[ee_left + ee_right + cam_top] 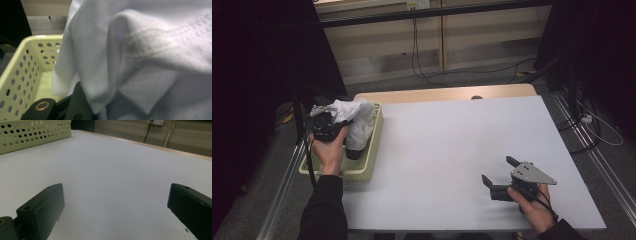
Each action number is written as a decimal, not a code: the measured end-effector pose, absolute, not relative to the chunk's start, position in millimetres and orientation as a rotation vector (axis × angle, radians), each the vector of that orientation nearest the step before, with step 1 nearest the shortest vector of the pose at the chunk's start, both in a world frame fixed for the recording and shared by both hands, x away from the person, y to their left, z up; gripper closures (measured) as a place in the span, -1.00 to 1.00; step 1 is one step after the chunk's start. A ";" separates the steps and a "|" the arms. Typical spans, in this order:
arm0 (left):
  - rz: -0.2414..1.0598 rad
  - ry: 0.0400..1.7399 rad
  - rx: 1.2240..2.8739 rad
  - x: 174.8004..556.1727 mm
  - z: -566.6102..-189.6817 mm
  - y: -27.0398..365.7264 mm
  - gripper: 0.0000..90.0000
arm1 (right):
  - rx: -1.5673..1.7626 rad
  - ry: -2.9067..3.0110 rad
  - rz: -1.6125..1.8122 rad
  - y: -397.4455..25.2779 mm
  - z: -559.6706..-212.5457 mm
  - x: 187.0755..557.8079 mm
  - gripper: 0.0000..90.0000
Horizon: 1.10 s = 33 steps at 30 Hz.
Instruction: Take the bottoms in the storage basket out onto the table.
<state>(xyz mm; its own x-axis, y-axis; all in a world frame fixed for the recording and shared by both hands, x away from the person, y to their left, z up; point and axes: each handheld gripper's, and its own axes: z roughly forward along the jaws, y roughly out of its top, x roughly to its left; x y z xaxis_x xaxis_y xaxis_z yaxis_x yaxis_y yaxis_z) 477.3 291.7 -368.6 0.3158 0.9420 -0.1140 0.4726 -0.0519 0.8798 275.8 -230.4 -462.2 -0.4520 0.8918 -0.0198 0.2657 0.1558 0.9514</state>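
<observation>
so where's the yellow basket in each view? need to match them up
High view: basket at the table's left edge, white cloth bunched over it.
Left gripper view: basket's holed wall at left, cloth hanging across the rest.
Right gripper view: basket's holed side in the top left corner, beyond the open fingers.
Shared landmark: the white table.

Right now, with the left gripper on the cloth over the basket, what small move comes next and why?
Probably lift the left gripper a little higher: the cloth looks clamped but its lower end still hangs inside the basket. The right gripper waits open over the table.
</observation>
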 end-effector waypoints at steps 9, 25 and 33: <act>0.683 1.252 1.660 471.1 -358.7 291.0 0.51 | 1.096 1.823 1.310 -230.0 -461.6 275.2 -0.99; 0.768 1.173 1.639 459.4 -339.2 286.4 0.51 | 1.096 1.825 1.311 -229.9 -461.6 275.0 -0.99; 0.769 1.153 1.586 452.7 -330.0 290.1 0.51 | 1.096 1.827 1.309 -229.6 -461.7 275.0 -0.99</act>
